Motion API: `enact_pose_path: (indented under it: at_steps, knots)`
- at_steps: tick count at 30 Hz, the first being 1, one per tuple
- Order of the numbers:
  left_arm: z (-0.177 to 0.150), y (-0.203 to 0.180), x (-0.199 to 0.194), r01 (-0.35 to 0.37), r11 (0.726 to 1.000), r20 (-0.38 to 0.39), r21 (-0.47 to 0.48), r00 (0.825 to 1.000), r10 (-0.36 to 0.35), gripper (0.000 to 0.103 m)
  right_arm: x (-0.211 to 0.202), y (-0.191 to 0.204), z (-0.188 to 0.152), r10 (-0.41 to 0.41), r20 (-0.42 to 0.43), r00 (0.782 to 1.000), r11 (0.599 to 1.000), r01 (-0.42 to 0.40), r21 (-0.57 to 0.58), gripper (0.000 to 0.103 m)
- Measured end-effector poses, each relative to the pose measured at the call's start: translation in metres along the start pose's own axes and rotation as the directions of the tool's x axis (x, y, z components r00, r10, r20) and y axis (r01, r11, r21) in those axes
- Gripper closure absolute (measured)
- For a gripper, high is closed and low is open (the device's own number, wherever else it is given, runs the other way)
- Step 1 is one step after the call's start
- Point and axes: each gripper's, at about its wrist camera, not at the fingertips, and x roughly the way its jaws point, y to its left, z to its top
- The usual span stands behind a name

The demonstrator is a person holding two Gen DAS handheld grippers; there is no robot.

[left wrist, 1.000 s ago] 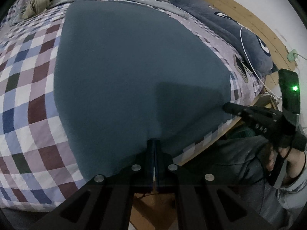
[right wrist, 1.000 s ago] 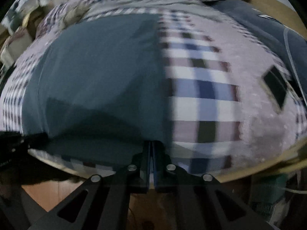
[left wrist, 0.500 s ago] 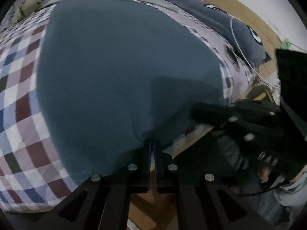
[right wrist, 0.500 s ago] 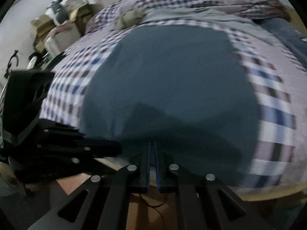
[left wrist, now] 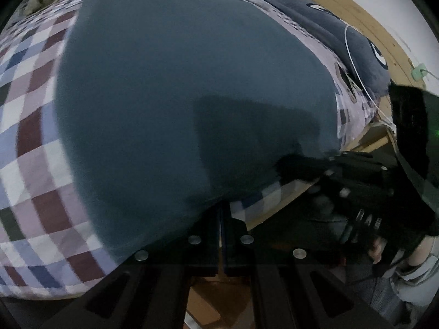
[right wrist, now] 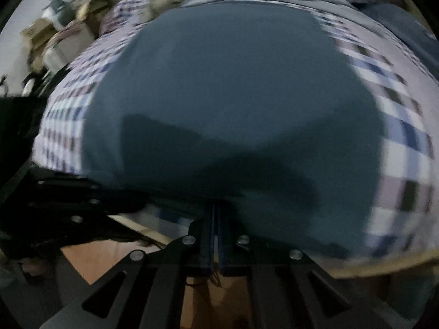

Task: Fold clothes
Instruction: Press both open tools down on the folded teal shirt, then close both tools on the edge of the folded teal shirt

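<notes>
L claw (left wrist: 221, 208) closed on teal cloth (left wrist: 178, 96) hem | R claw (right wrist: 216, 208) same

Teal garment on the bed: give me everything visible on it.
The teal garment is a plain, dark blue-green piece of soft, matte fabric with no print, seam or collar showing. It lies spread flat and smooth over the checked bedsheet, its near edge reaching the bed's near side. The left gripper and right gripper each have their fingers closed at that near edge, apparently pinching it. Their shadows fall across the cloth.
</notes>
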Motion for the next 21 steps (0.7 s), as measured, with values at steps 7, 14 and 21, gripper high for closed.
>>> enact_pose_path:
  at_steps: [7,14,21]
  knots:
    - [-0.008,0.033,-0.025,-0.004,0.990,0.035,-0.138,0.999,0.009,0.102,-0.021,-0.067,-0.011,-0.121,-0.012,0.993,0.962,0.120,0.244,0.103]
    - [-0.020,0.058,-0.066,-0.014,0.963,0.086,-0.270,0.996,0.039,0.102,-0.053,-0.092,-0.015,-0.169,0.001,0.986,0.922,0.158,0.354,0.097]
    - [-0.002,0.091,-0.137,0.179,0.935,0.371,-0.305,0.927,-0.056,0.092,-0.113,-0.108,0.005,-0.082,0.209,0.975,0.930,0.000,0.367,0.063]
